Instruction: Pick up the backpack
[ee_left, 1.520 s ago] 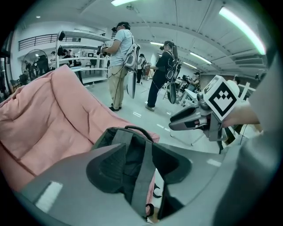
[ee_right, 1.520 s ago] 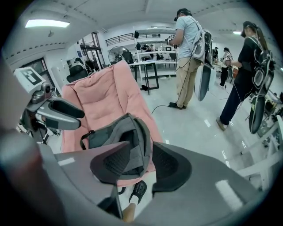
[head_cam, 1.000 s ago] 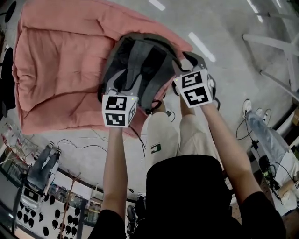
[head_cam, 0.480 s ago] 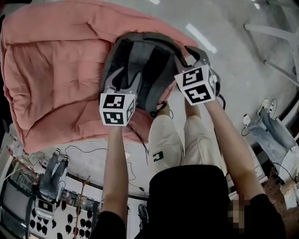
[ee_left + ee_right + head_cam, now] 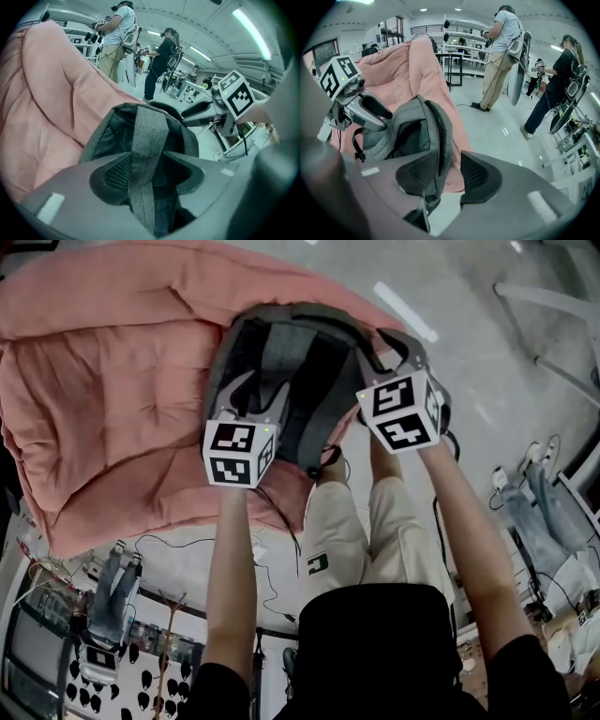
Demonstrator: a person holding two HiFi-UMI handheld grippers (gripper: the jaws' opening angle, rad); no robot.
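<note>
In the head view, the grey backpack (image 5: pixel 281 362) is seen resting on the pink quilted cushion (image 5: pixel 112 399), with the left gripper (image 5: pixel 253 404) and right gripper (image 5: pixel 389 348) at its straps. In the left gripper view, a shoulder strap (image 5: pixel 147 154) is found between jaws that have just been opening and stand wide. In the right gripper view, the other strap (image 5: pixel 443 154) is flanked by parted jaws with a gap showing, so gripping and lifting are judged still to be done.

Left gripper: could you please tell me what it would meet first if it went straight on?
The grey strap already between its jaws, which have just been opening; then probably the backpack body.
</note>
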